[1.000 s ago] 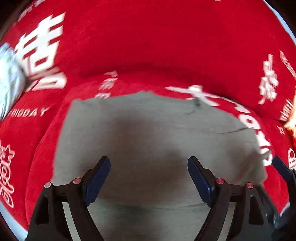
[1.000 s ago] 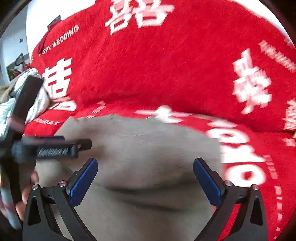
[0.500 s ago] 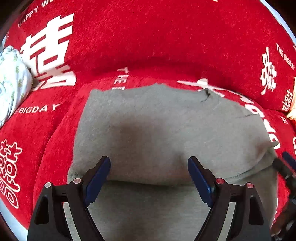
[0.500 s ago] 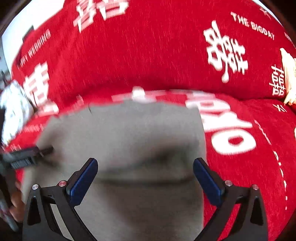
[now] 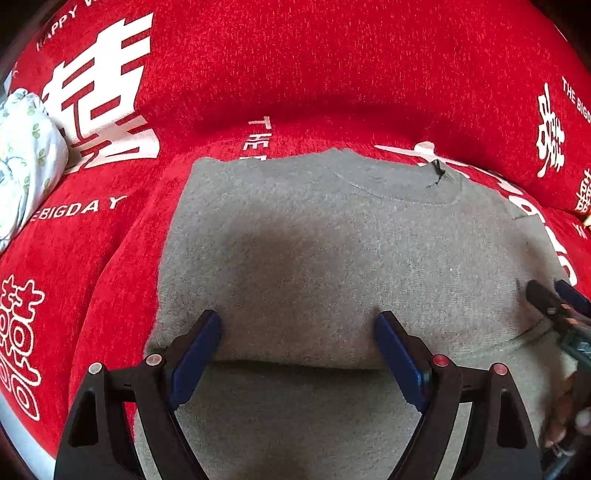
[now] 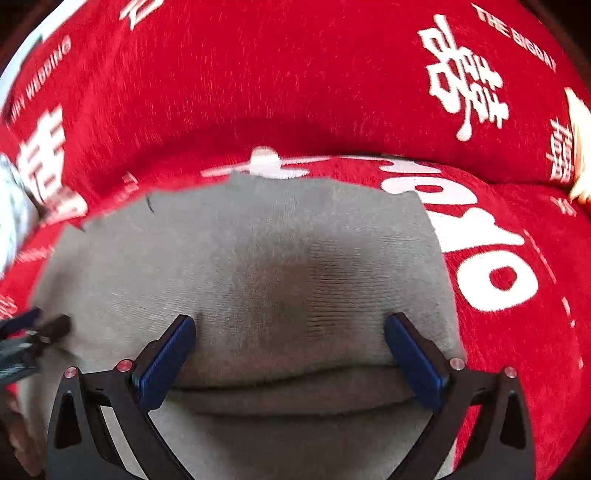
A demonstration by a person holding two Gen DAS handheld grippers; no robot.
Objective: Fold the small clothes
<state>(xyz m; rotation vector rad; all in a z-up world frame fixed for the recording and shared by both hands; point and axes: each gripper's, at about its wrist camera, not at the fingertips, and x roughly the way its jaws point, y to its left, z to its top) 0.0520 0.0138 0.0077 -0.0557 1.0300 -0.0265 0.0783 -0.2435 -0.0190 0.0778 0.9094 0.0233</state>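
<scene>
Two grippers, both yours, both with fingers spread wide and grasping nothing. Your left gripper [image 5: 297, 326] hangs over the grey sweater [image 5: 332, 251], blue pads [image 5: 195, 354] apart above a crosswise fold line in the knit. Your right gripper [image 6: 290, 332] sits over the same sweater [image 6: 258, 258] nearer its right edge, pads [image 6: 413, 358] likewise wide, a fold ridge running between them. The sweater lies flat on the red sofa cover [image 5: 332, 74], on the seat, collar toward the backrest, with a small dark tag at the neck [image 5: 437, 171]. Your right gripper's tip [image 5: 554, 302] shows at the right edge of the left view, at the sweater's side; your left gripper's tip [image 6: 33, 332] shows blurred at the left edge of the right view. Writing on the cover, white on red: "THE BIGDAY" in part on the seat at left [image 5: 79, 210], "THE" just behind the sweater's far edge [image 5: 258, 134], "HAPPY" at upper left, cut off; "WEDDING" [image 6: 48, 70] and "THE BIGDAY" [image 6: 517, 35] in the right view, plus large double-happiness characters [image 5: 103, 96]. A white cloth with green leaf print [image 5: 26, 158] lies bundled at the far left, well apart from the sweater.
</scene>
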